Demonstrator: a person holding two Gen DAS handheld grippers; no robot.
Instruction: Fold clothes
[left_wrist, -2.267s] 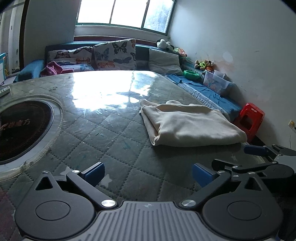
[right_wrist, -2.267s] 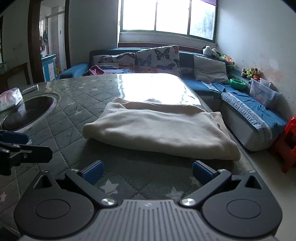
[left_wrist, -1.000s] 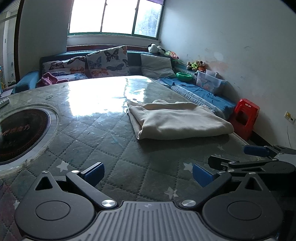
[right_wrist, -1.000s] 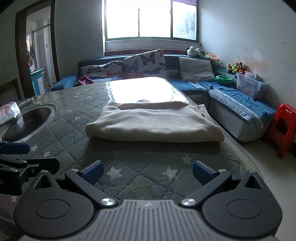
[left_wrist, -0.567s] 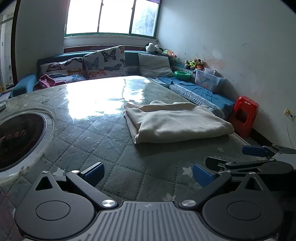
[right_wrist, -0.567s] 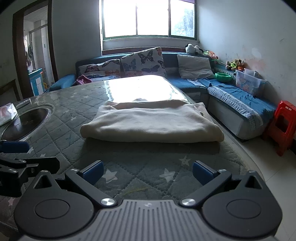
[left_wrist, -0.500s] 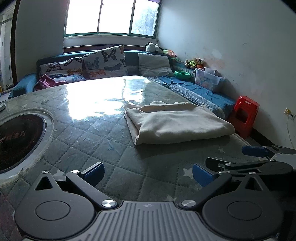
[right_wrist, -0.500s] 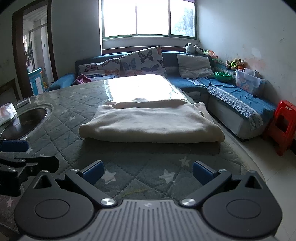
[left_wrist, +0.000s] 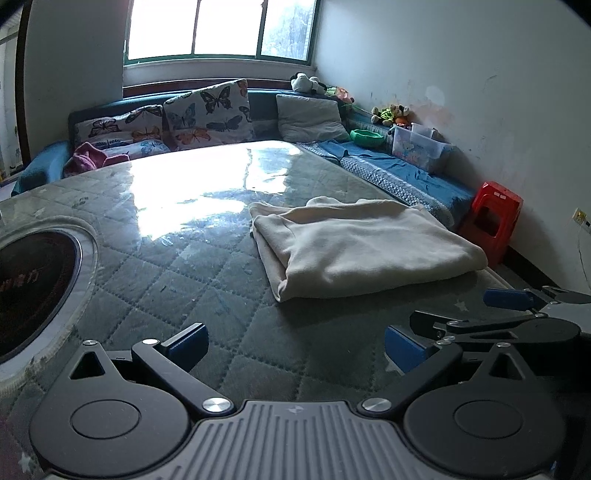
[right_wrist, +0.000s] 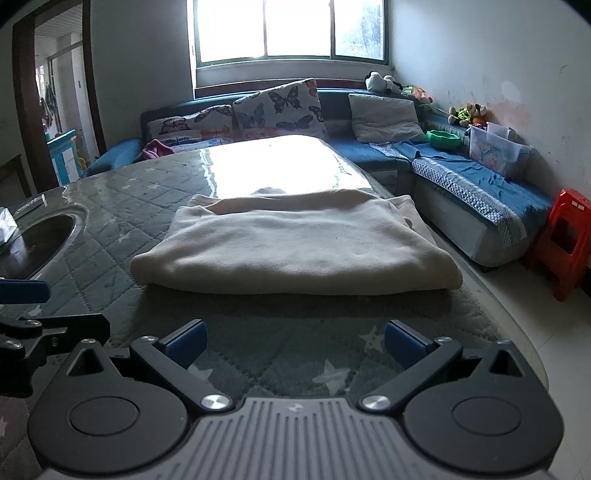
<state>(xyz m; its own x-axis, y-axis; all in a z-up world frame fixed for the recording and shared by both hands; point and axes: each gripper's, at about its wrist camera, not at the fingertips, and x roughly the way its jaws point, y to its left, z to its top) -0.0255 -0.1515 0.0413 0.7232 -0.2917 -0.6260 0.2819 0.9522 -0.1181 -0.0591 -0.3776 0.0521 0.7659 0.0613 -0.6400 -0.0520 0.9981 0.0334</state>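
The folded cream garment lay on the quilted surface; short of its near edge, left claw and right claw hovered wide, empty.

Bright window at 12 o'clock glares on the quilted table. A blue corner sofa with butterfly cushions runs from 11 to 3 o'clock along white scuffed walls. Red stool at 3 o'clock; doorway at 10.
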